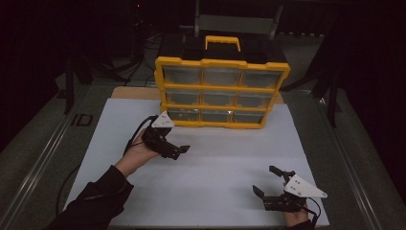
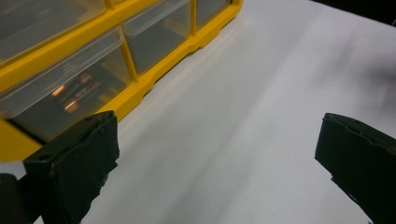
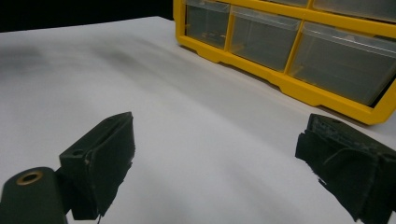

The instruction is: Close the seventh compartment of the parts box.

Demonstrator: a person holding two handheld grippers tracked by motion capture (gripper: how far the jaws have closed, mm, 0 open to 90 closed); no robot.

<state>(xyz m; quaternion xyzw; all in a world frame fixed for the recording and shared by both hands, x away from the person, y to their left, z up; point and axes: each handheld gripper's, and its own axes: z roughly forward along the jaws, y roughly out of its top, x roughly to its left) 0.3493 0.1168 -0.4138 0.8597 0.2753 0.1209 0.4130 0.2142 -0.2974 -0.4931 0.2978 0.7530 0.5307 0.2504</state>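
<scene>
While my left gripper (image 1: pixel 178 151) hovers jaws-wide near yellow drawer organizer (image 1: pixel 222 91), right gripper (image 1: pixel 268 181) rests low, jaws wide, empty.

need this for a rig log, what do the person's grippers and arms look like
Both the left gripper and the right gripper are black, each with two blocky, rough-faced jaws and a grey three-cornered plate on top. A black cable trails from the left one. The left arm wears a dark sleeve.

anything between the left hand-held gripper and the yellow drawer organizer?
Nothing. Bare white mat lies between the left hand-held gripper and the yellow drawer organizer, seen in the high view and the left gripper view.
</scene>
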